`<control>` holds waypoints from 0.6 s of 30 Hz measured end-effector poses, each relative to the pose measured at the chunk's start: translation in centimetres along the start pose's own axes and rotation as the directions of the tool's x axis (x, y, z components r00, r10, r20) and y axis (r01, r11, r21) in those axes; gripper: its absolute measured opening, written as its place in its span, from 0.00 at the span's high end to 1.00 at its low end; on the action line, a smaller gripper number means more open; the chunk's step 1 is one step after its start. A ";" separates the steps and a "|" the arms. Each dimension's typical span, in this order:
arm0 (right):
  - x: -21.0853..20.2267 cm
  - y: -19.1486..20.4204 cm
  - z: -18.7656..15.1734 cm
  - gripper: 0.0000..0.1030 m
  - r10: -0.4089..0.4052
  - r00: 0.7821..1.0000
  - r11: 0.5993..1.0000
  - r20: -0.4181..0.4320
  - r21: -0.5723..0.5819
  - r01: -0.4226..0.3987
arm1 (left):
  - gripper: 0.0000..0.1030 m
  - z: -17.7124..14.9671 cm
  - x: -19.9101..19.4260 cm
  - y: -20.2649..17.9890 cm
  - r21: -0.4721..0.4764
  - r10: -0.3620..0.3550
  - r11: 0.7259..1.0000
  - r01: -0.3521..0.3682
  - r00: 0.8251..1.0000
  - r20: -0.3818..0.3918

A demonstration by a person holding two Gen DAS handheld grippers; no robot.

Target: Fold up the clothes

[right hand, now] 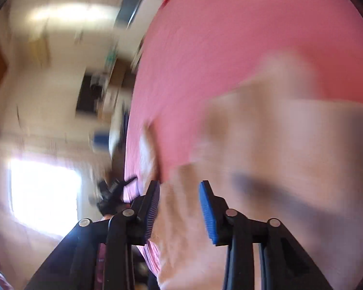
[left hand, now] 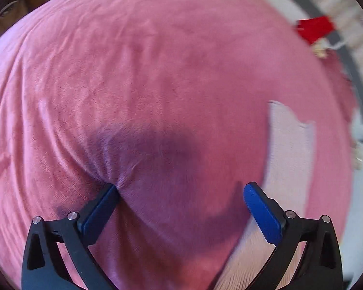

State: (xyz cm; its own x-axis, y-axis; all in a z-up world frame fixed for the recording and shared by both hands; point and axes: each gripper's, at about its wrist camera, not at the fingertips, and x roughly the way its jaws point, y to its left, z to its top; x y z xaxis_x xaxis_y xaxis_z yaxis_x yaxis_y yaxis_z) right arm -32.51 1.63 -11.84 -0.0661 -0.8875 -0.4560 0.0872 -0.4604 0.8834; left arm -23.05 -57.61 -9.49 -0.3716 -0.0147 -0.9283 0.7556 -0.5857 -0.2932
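Below, filling most of the left wrist view, a pink plush blanket [left hand: 145, 72] spreads out. Over it the left hand-held gripper [left hand: 181, 191] stands spread wide, its left fingertip [left hand: 110, 191] dimpling the blanket. A pale pink folded cloth [left hand: 288, 149] lies at right, a red item [left hand: 314, 29] upper right. In the blurred right wrist view, the right hand-held gripper [right hand: 180, 188] stands partly open with pale beige cloth [right hand: 266, 145] between its fingers; whether it pinches cannot be told.

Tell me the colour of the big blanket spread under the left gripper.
Pink. The blanket shows best in the left wrist view.
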 end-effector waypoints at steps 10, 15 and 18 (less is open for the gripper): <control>-10.7 -8.7 -5.5 0.64 0.055 0.979 0.989 0.195 0.122 -0.079 | 0.00 -3.4 -5.2 -4.8 0.233 -0.076 0.973 -0.003 0.942 0.327; -6.2 -8.2 -6.7 0.64 0.120 0.979 0.978 0.166 0.152 -0.146 | 0.00 -1.4 -4.8 -8.9 0.436 -0.220 0.896 0.085 0.937 0.270; -5.4 -7.5 -7.0 0.63 0.114 0.981 0.978 0.157 0.156 -0.139 | 0.00 0.0 -2.2 -9.1 0.450 -0.182 0.889 0.080 0.965 0.188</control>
State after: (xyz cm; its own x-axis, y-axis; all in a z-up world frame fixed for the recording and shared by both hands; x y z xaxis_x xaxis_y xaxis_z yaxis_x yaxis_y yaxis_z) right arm -25.81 9.72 -16.75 -0.2111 -0.9203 -0.3293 -0.0605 -0.3239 0.9441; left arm -29.08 -52.27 -4.78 -0.5976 -0.0603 -0.7995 0.3997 -0.8868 -0.2319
